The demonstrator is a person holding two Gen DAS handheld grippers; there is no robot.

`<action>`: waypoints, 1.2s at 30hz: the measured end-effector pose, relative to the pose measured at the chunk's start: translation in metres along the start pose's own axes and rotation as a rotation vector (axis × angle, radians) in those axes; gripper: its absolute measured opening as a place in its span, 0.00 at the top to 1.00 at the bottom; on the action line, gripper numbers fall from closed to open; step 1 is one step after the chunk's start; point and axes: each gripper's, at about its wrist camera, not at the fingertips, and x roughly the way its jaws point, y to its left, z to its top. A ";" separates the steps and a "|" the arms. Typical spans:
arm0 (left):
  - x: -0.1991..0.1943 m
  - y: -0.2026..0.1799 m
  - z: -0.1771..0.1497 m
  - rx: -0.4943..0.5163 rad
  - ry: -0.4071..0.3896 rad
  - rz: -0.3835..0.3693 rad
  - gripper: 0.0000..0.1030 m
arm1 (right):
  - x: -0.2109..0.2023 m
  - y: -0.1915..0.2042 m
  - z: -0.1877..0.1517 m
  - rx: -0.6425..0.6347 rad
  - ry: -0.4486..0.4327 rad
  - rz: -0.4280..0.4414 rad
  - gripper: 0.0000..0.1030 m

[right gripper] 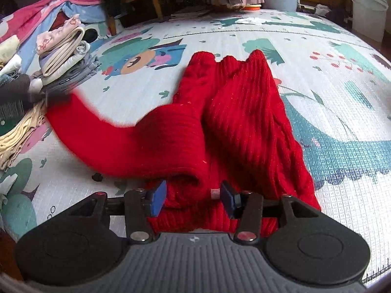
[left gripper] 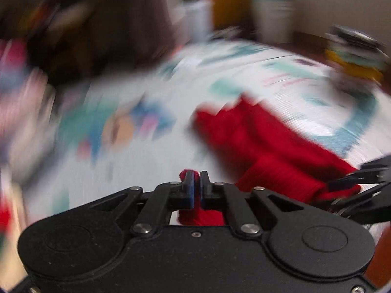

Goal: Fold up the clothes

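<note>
The left gripper [left gripper: 197, 183] pinches a sleeve of the red sweater [right gripper: 244, 112]. The right gripper [right gripper: 193, 195] stands part-open over its hem, gripping nothing, on the play mat [right gripper: 330, 78].

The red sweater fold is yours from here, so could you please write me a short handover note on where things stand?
Left gripper: shut on a bit of the red sweater, part of which is lifted off the play mat; that view is blurred.
Right gripper: jaws apart over the sweater's near edge, pads not pressing on it.
Sweater: partly folded lengthwise on the mat, one part rolled over its left half.
Done: a stack of folded clothes at far left.
Left: lay the lifted part down, finish the fold, probably add it to the stack.
</note>
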 end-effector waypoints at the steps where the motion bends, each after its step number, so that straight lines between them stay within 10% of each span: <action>1: -0.004 -0.008 0.014 0.088 -0.051 -0.025 0.99 | 0.000 0.001 0.000 -0.006 -0.005 0.001 0.49; 10: -0.021 -0.037 0.109 0.570 -0.367 -0.347 0.99 | 0.007 0.000 0.004 -0.033 -0.008 -0.058 0.49; 19: 0.098 -0.029 0.134 0.855 -0.043 -0.520 0.99 | 0.007 0.017 -0.003 -0.163 -0.039 -0.149 0.49; 29: 0.175 -0.034 0.093 1.203 0.097 -0.367 0.99 | 0.010 0.019 -0.002 -0.228 -0.037 -0.157 0.46; 36: 0.196 -0.035 0.073 1.237 0.085 -0.280 0.99 | 0.013 0.026 -0.003 -0.310 -0.028 -0.156 0.46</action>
